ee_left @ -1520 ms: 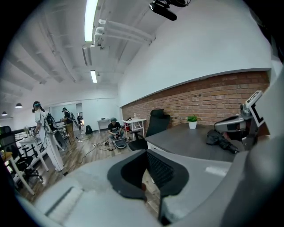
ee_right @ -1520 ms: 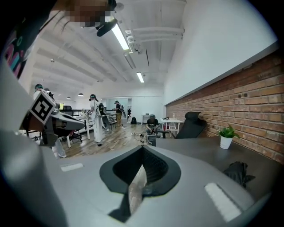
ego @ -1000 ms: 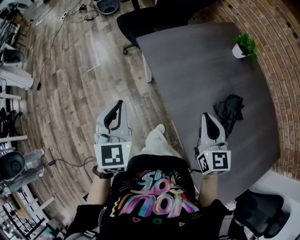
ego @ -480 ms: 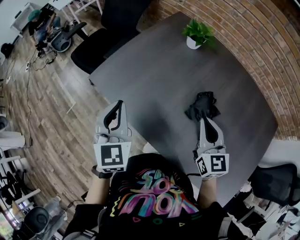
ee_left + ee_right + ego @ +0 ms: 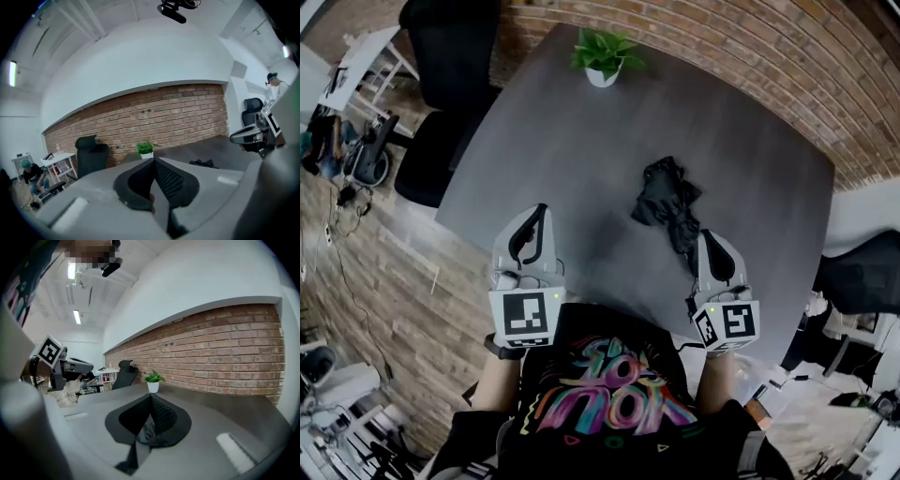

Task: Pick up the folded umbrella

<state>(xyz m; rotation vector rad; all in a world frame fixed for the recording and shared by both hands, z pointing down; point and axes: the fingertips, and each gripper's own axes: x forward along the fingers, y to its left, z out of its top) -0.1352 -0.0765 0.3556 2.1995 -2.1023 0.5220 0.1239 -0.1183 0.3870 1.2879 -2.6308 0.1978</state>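
Turned toward the table point(image 5: 750, 141) since a second ago, bringing the umbrella point(image 5: 666, 199) from the right side to near the middle. Holding the left gripper point(image 5: 540, 210) over the near left edge, jaws pressed together on nothing, and the right gripper point(image 5: 711, 234) just near and right of the black, crumpled umbrella, jaws squeezed together too, gripping nothing. Seeing a small plant point(image 5: 602, 58) far across the table by the brick wall point(image 5: 722, 37).
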